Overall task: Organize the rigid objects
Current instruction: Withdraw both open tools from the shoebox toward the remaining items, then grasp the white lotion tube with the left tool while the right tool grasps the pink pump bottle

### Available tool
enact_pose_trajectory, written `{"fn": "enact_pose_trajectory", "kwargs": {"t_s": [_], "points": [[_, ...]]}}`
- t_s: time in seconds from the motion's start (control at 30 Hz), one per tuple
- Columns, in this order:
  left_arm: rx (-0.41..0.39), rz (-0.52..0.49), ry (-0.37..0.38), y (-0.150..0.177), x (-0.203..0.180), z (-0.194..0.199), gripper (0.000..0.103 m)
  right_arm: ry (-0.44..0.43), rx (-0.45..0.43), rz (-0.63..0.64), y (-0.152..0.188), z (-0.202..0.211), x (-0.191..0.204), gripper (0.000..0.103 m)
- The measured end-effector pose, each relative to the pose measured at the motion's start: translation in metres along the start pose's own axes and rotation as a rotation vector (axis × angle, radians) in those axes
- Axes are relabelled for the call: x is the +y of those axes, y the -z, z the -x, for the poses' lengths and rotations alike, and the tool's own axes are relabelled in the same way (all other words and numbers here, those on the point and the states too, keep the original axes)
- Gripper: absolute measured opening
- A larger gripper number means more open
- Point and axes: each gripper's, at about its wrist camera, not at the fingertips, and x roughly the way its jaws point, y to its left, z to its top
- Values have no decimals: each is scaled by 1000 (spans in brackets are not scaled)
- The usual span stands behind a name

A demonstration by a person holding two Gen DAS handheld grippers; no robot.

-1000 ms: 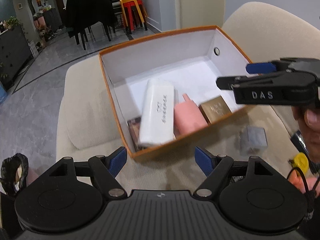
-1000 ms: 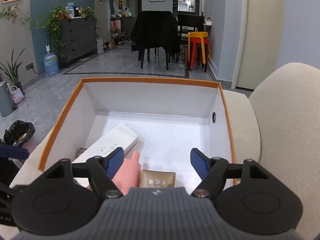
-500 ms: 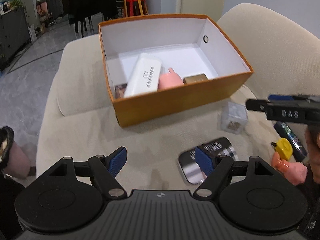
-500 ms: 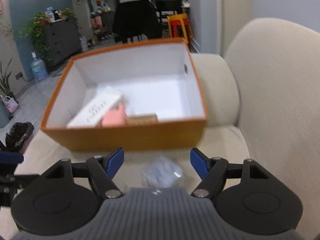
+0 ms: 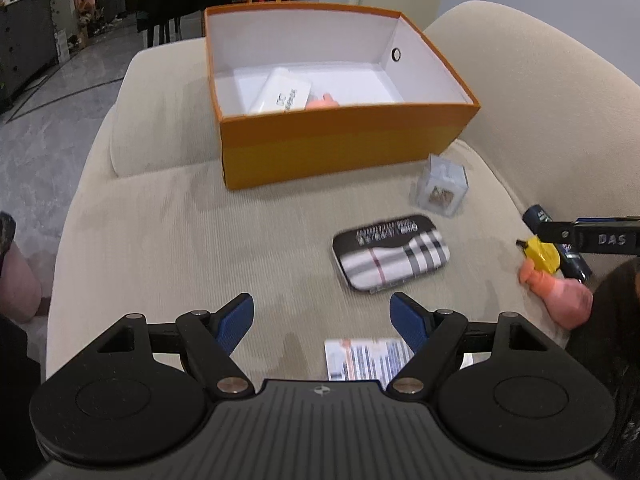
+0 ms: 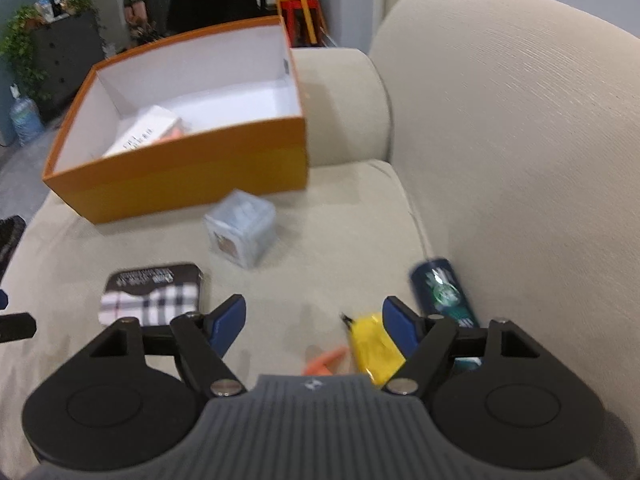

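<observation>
An orange box (image 5: 344,140) with a white interior sits on the beige sofa seat (image 5: 180,240), holding a white carton (image 5: 282,96) and a pink item (image 5: 322,101) beside it near the front wall.

The rest of the rigid objects lie loose on the cushion in front of the box: a clear cube (image 5: 442,186) just off its front right corner, a black tin with a plaid print (image 5: 391,252) nearer the camera, and a printed card (image 5: 364,358) partly hidden behind the left hand-held gripper (image 5: 322,322) — its blue-padded jaws spread wide, gripping nothing.

The right hand-held gripper (image 6: 314,320) is likewise open and empty, hovering low over a yellow object (image 6: 374,346) and an orange-pink piece (image 6: 324,360); a dark blue tube (image 6: 442,292) lies just beside its right finger, against the sofa back (image 6: 520,140). The right-wrist view is blurred, so contact cannot be judged.
</observation>
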Motion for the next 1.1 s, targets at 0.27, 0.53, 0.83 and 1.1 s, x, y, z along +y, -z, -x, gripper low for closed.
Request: {"fn": "enact_pose_trajectory", "kwargs": {"t_s": [0.27,0.53,0.83,1.1], "points": [[21,1,40,25,-7,-1,91,28,52,44,10,17,1,78],[44,-62,93,42,-24,-12,91,45,81,59,18,17,3,78],[32,-557,186,55,-73,-30,91,72,119,61,11,18,-12,84],[19,-796,242,50,-89,-43,91,54,281,142,1,-6,-21,84]]}}
